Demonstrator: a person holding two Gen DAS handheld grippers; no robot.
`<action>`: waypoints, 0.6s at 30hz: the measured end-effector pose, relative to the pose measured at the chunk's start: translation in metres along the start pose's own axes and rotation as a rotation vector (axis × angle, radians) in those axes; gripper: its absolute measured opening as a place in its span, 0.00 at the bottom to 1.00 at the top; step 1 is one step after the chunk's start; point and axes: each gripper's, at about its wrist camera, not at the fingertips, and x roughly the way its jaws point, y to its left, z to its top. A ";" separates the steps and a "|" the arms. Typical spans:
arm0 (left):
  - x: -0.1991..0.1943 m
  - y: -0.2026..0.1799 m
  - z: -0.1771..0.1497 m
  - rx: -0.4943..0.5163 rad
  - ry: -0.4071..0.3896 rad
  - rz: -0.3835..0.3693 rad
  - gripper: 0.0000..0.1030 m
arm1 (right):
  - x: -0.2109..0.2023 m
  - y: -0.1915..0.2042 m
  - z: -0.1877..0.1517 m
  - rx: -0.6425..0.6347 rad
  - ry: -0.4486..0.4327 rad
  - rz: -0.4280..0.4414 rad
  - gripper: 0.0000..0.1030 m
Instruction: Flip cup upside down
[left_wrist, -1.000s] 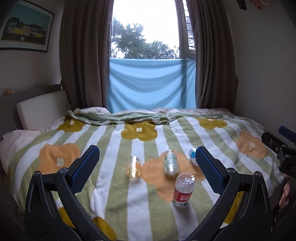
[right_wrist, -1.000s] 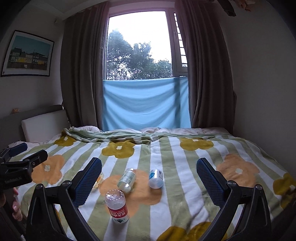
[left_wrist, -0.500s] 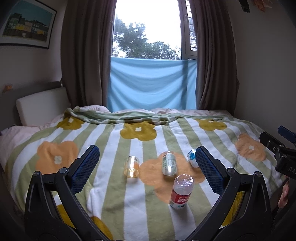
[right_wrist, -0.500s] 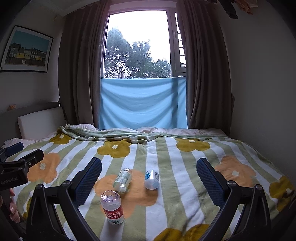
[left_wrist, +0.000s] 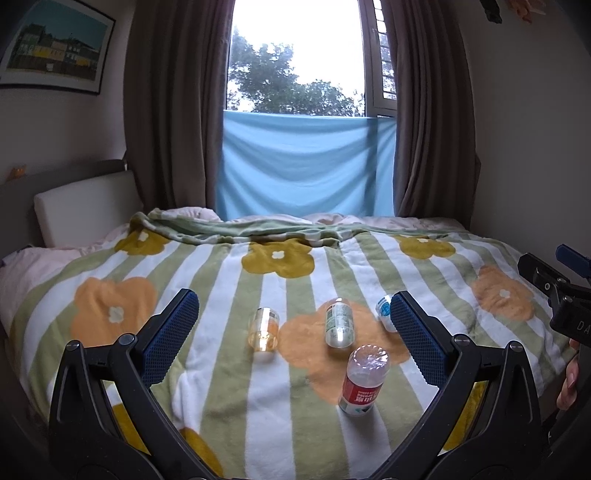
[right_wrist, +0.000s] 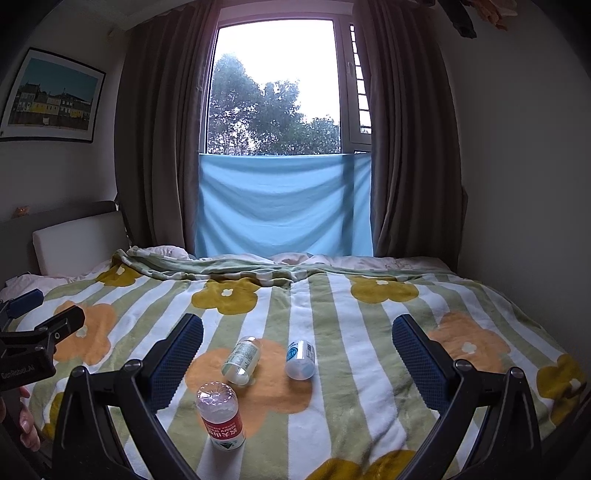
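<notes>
A small amber see-through cup (left_wrist: 263, 329) sits on the striped flower blanket (left_wrist: 207, 280), and I cannot tell which end is up. To its right lie a clear green-labelled bottle (left_wrist: 339, 326) (right_wrist: 242, 360) and a blue-labelled one (left_wrist: 384, 315) (right_wrist: 300, 359). A red-labelled bottle (left_wrist: 364, 380) (right_wrist: 220, 415) stands nearest me. My left gripper (left_wrist: 293, 314) hovers open above the bed, short of these items. My right gripper (right_wrist: 297, 332) is open too, holding nothing. In the right wrist view the amber cup is hidden behind a finger.
The bed fills the foreground, with a white headboard cushion (left_wrist: 81, 206) at the left and a bunched blanket fold (left_wrist: 240, 232) at the far side. Brown curtains and a blue cloth (left_wrist: 306, 166) cover the window wall. The other gripper shows at each view's side edge (left_wrist: 565, 295) (right_wrist: 37, 343).
Both views drift only slightly. The grippers stay open and the items on the bed have not moved.
</notes>
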 end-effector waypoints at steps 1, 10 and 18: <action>0.001 0.000 0.000 0.001 0.001 0.002 1.00 | 0.000 0.000 0.000 0.000 -0.002 -0.001 0.99; -0.003 -0.004 -0.002 0.000 -0.005 0.011 1.00 | 0.000 0.003 0.001 0.001 -0.001 -0.006 0.99; -0.005 -0.006 -0.003 0.008 -0.016 0.030 1.00 | 0.000 0.004 0.002 0.004 0.001 -0.003 0.99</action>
